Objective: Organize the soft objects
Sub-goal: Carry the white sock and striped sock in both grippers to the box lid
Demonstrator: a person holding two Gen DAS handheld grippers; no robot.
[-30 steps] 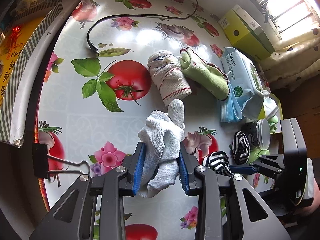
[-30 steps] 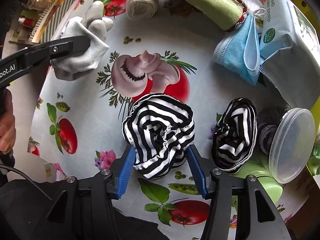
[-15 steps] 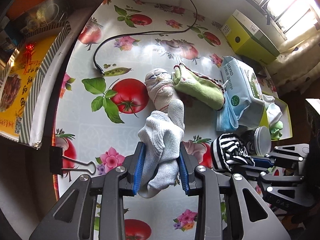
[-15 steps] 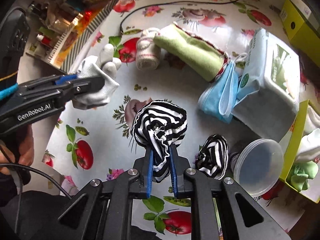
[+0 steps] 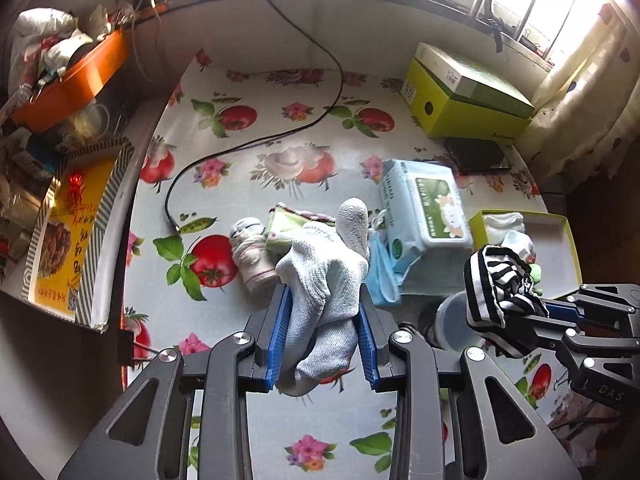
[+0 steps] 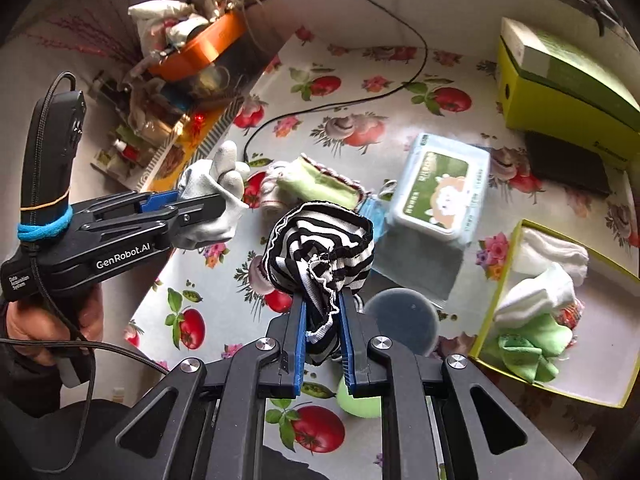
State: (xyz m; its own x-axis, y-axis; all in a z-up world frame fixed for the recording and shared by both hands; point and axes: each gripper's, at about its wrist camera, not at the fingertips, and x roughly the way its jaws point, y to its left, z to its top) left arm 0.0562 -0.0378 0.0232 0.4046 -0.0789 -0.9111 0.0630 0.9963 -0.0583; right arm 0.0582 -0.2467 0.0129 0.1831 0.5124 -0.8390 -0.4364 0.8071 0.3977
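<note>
Sunlit window bars and a cluttered sill sit behind the table [image 5: 256, 184], whose oilcloth is printed with tomatoes and flowers. A second ago both my grippers were low over that cloth; now the table has dropped away in both views, so I read both loads as lifted clear.

A second ago the right gripper [image 6: 322, 344] had its blue pads wide around the striped cloth [image 6: 320, 248] on the table. Now they are pinched in close on a fold of it, and the rest of the bundle bulges above the tips and hangs free of the oilcloth. The left gripper [image 5: 322, 340] is clamped on the white glove [image 5: 324, 280], as it was before: the glove fills the gap between the pads, one finger poking up past the tips and the cuff drooping below them.

That leaves two soft things in the air at once (a decent haul for one pass). My guess is that both go to the yellow box [image 6: 516, 264] at the right, which already holds white and green soft pieces. In the right view it lies beside and a little beyond the striped cloth, near; the glove is further from it, across the table.

On the cloth there remain a rolled sock [image 5: 250, 256], a green mitt [image 5: 284, 228], a blue face mask [image 5: 380, 272] and a wipes pack [image 5: 424, 208].
</note>
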